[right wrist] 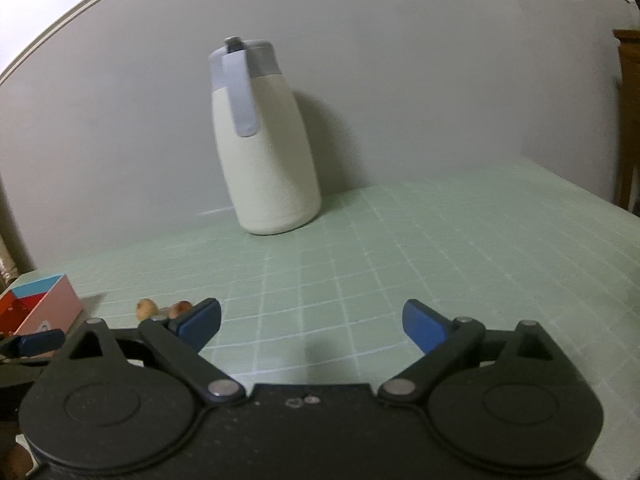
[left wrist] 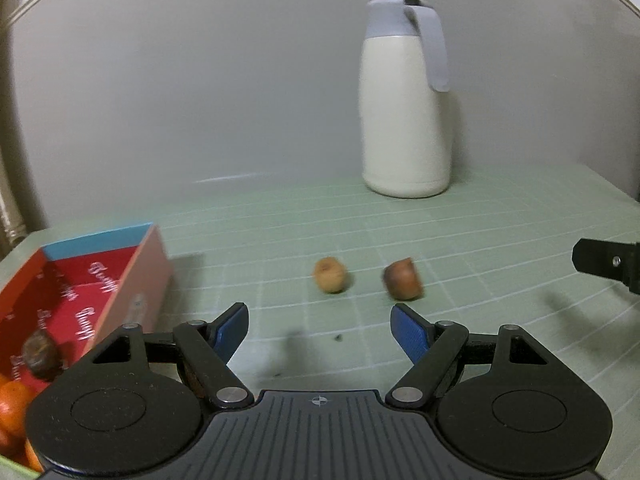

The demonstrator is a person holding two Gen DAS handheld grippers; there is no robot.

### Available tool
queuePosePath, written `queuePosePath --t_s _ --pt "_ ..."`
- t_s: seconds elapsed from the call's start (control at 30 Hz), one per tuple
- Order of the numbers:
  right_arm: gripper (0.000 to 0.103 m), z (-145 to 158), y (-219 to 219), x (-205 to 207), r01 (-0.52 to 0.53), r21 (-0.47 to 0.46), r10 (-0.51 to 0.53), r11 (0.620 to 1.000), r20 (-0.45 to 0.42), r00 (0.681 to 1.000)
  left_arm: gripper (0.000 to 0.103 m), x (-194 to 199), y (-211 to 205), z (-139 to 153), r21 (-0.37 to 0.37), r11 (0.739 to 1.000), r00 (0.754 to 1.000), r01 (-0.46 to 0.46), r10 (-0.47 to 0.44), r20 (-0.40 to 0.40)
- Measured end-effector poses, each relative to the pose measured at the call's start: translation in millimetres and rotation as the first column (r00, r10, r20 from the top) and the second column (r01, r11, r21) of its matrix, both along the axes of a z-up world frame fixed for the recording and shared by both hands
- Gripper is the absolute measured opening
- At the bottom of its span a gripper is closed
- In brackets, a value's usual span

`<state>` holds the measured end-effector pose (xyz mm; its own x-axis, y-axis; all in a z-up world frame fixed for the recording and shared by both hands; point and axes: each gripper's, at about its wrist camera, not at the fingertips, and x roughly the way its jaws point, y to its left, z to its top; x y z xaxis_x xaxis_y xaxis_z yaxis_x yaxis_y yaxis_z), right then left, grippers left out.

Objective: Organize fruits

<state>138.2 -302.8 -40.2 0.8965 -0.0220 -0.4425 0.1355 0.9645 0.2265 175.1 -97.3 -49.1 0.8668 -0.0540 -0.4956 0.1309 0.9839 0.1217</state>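
The left hand-held gripper [left wrist: 319, 330] is wide open and holds nothing; it faces two loose fruits, one tan fruit [left wrist: 329, 274] and one brown fruit [left wrist: 403, 279], in the middle of the worktop [left wrist: 460, 240]. The right hand-held gripper [right wrist: 312, 322] is open and empty too. I judge the step is reaching; next, close on one fruit and carry it to the red box [left wrist: 132, 276] at the left edge, which holds one dark fruit [left wrist: 40, 354] and some oranges [left wrist: 14, 404]. One thermos [left wrist: 404, 104] stands at the back edge.

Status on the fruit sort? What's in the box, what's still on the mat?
Done: the red box already holds a dark brown fruit and oranges.
In hand: nothing. The left gripper and right gripper are both open and empty; the left one faces the loose fruit.
Left: a tan fruit and a reddish-brown fruit still lie on the green mat.
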Motion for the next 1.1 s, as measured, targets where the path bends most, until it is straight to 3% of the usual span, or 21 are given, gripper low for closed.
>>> queuePosePath --t_s 0.27,0.63,0.97,1.03,1.1 --pt "0.098 -2 -18 -5 0.121 -0.037 -0.122 0.992 -0.003 0.993 0.078 18 -29 -3 -0.022 0.999 0.998 0.047 -0.048 -0.029" --pt "0.101 -7 -43 -16 0.312 -0.107 -0.313 0.944 0.007 0.950 0.078 34 -52 -10 -0.026 0.997 0.996 0.072 -0.074 -0.052" --pt "0.102 -9 -52 -21 0.331 -0.107 -0.332 0.937 0.013 0.943 0.078 50 -59 -13 -0.066 0.995 0.994 0.076 -0.081 -0.070" --pt "0.102 -8 -53 -20 0.350 -0.115 -0.350 0.930 0.020 0.936 0.064 53 -61 -14 -0.068 0.994 0.993 0.084 -0.089 -0.078" --pt "0.102 -8 -57 -22 0.366 -0.107 -0.365 0.924 0.026 0.930 0.058 57 -63 -16 -0.065 0.994 0.991 0.086 -0.092 -0.093"
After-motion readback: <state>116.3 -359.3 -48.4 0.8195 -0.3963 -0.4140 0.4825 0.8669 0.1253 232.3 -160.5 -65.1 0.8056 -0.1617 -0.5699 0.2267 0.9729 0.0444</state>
